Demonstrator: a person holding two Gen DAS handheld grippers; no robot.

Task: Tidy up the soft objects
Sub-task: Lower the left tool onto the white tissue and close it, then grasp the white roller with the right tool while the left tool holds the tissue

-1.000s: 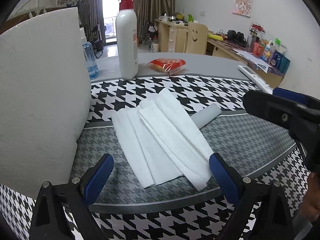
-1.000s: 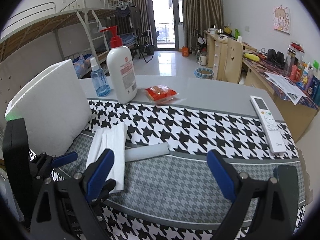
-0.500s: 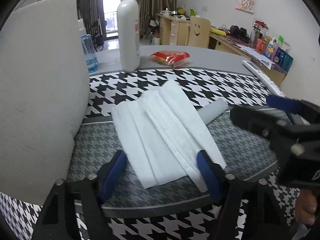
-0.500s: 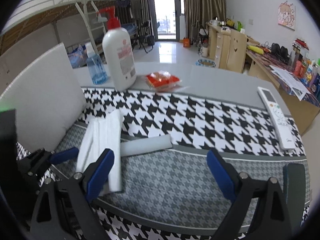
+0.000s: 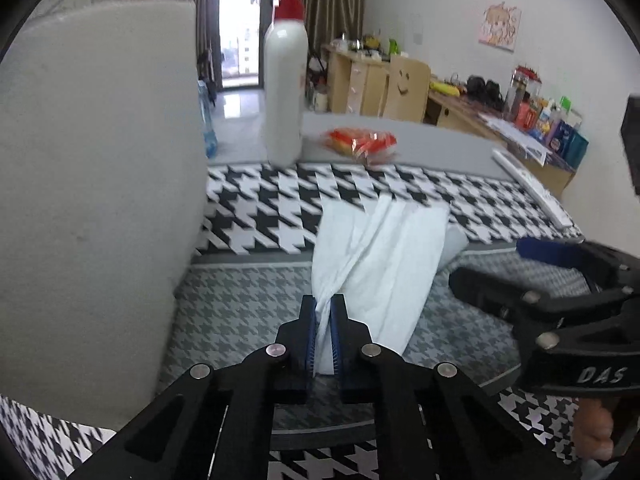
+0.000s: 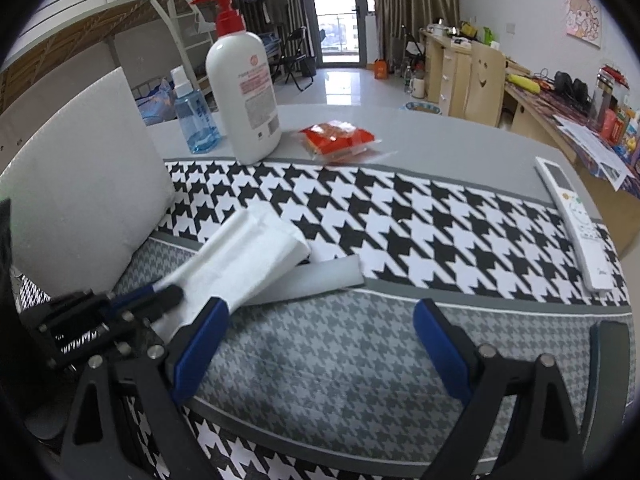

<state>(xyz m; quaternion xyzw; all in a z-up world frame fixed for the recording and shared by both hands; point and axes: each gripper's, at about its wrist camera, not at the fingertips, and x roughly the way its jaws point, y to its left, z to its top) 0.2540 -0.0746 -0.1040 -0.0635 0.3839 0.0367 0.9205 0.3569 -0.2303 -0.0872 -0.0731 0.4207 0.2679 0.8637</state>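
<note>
Pinching the white tissue (image 5: 380, 256), the left gripper (image 5: 324, 320) has only begun organizing. The right gripper (image 6: 320, 344) waits, jaws apart.

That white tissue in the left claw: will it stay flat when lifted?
Probably not. The white tissue already bunches into creases where the left claw pinches it, so it looks floppy. It seems thin and light, and its loose layers may fan apart or drape.
</note>
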